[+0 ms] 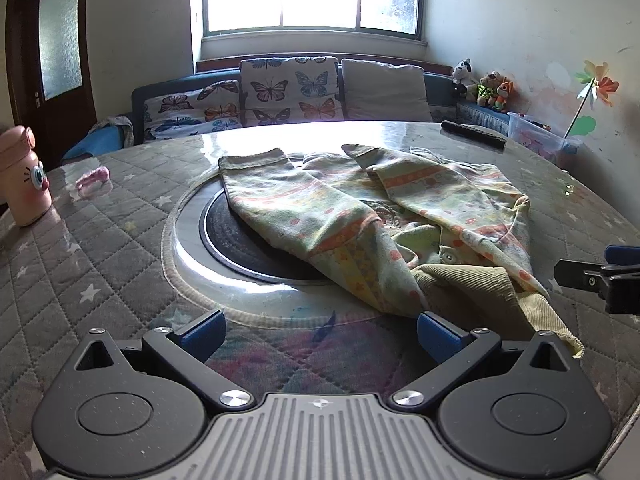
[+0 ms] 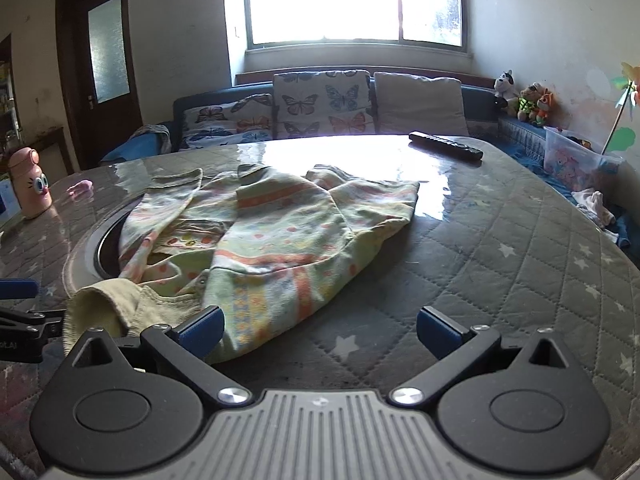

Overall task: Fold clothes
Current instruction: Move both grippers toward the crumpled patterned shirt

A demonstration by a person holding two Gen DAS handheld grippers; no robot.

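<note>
A pale green child's garment (image 1: 360, 216) with orange stripes lies crumpled on the round table, partly over the dark centre disc (image 1: 240, 240). Its ribbed olive cuff (image 1: 472, 280) points toward me. My left gripper (image 1: 319, 334) stands open just short of the cloth's near edge, its right blue pad (image 1: 438, 334) almost at the fabric. In the right wrist view the same garment (image 2: 272, 236) spreads ahead and left. My right gripper (image 2: 319, 330) is open, its left pad (image 2: 202, 328) beside the hem, with nothing between the fingers.
A pink cartoon bottle (image 1: 22, 176) and a small pink item (image 1: 94, 178) sit at the table's left. A black remote (image 2: 446, 145) lies at the far right edge. The quilted grey cover (image 2: 500, 264) is bare to the right. A sofa with butterfly cushions (image 1: 288, 92) stands behind.
</note>
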